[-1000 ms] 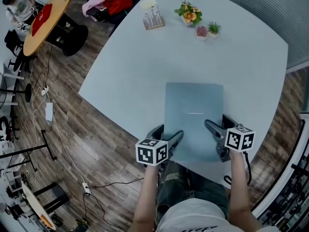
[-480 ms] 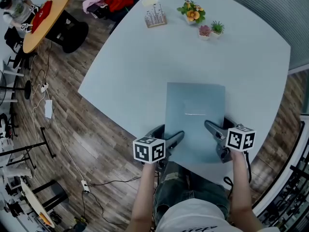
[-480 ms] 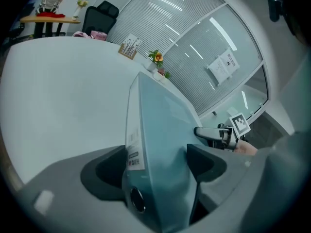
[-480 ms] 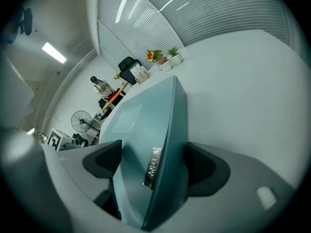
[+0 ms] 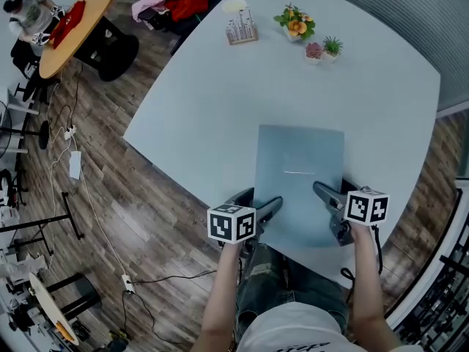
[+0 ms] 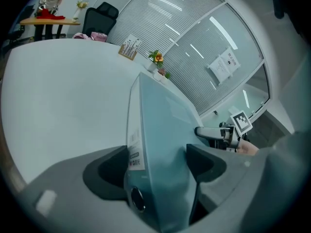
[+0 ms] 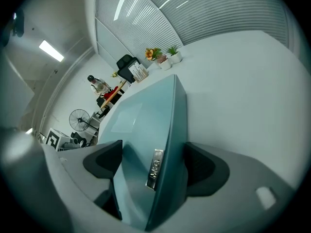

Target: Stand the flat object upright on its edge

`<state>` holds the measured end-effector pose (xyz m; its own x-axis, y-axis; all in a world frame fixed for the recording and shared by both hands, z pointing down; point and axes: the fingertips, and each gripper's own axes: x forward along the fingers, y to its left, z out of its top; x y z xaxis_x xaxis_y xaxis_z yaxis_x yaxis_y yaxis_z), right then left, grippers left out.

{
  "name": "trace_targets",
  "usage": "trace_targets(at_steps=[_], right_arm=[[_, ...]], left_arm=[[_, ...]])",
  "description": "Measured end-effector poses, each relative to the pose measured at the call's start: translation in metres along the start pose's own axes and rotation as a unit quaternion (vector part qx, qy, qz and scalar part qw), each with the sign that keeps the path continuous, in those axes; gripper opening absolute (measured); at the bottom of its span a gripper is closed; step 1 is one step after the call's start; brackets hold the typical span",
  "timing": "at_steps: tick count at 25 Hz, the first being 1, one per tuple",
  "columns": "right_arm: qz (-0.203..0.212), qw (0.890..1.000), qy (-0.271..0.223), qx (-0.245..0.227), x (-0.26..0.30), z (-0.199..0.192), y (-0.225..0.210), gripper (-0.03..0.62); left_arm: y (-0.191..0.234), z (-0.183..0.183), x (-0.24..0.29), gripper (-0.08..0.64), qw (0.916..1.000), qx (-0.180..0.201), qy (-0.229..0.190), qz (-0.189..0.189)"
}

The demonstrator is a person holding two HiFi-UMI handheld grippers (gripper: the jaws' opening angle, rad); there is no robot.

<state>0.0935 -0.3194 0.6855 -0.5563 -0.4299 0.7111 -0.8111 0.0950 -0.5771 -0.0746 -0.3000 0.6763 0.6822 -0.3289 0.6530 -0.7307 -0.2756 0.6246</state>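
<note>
A flat teal slab (image 5: 299, 174) lies on the pale table (image 5: 220, 108), its near end at the table's front edge. My left gripper (image 5: 262, 205) is shut on its near left corner, and my right gripper (image 5: 330, 196) is shut on its near right corner. In the left gripper view the slab (image 6: 160, 125) runs away between the jaws of the left gripper (image 6: 155, 161), a label on its side edge. In the right gripper view the slab (image 7: 146, 120) is pinched by the right gripper (image 7: 153, 164), a metal badge on its edge.
At the table's far side stand a card holder (image 5: 242, 30), a flower pot (image 5: 294, 22) and two small plants (image 5: 322, 50). Left of the table is wooden floor with cables. A round wooden table (image 5: 69, 28) stands at far left.
</note>
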Motion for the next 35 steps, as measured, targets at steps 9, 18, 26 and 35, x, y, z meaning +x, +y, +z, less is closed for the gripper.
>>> trace_targets(at_steps=[9,18,26,35], right_arm=[[-0.013,0.997,-0.053,-0.050,-0.032,0.032,0.023,0.425],[-0.019,0.982,-0.107,-0.152,-0.067,0.070,0.056,0.420],[-0.030,0.965,-0.142,-0.219,-0.086,0.090,0.081,0.411],[-0.045,0.947,-0.177,-0.266,-0.100,0.109,0.089,0.408]], left_arm=[[-0.023,0.027,-0.014,0.382,0.9985,0.038,-0.034,-0.020],[-0.049,0.064,-0.036,0.374,0.9876,0.141,-0.068,-0.007],[-0.062,0.091,-0.057,0.365,0.9716,0.215,-0.093,0.032],[-0.073,0.114,-0.062,0.357,0.9549,0.269,-0.117,0.049]])
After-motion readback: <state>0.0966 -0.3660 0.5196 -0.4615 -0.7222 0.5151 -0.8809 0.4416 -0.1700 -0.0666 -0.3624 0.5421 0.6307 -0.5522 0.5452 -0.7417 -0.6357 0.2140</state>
